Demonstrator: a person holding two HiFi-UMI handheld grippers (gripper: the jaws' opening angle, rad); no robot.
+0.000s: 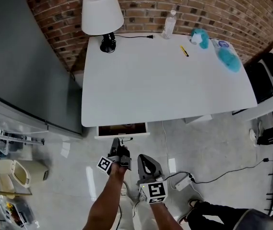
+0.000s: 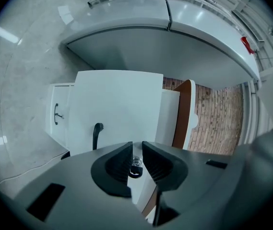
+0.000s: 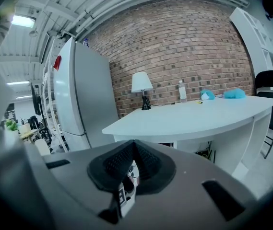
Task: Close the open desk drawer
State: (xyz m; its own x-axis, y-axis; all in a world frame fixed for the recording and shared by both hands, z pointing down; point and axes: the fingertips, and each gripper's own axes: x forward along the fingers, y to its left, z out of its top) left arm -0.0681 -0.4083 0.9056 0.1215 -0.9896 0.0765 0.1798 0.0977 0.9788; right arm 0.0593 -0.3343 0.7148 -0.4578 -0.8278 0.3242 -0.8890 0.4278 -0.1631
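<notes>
The drawer [image 1: 122,129] stands open under the near left edge of the desk [image 1: 165,80]. The left gripper [image 1: 118,148] hovers just in front of it, jaws slightly apart and empty, probably to push. The right gripper [image 1: 146,163], jaws clenched on nothing, is idle beside it.

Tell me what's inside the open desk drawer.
Only a brown interior strip of the drawer shows, with nothing visible in it; the desktop covers the rest.
</notes>
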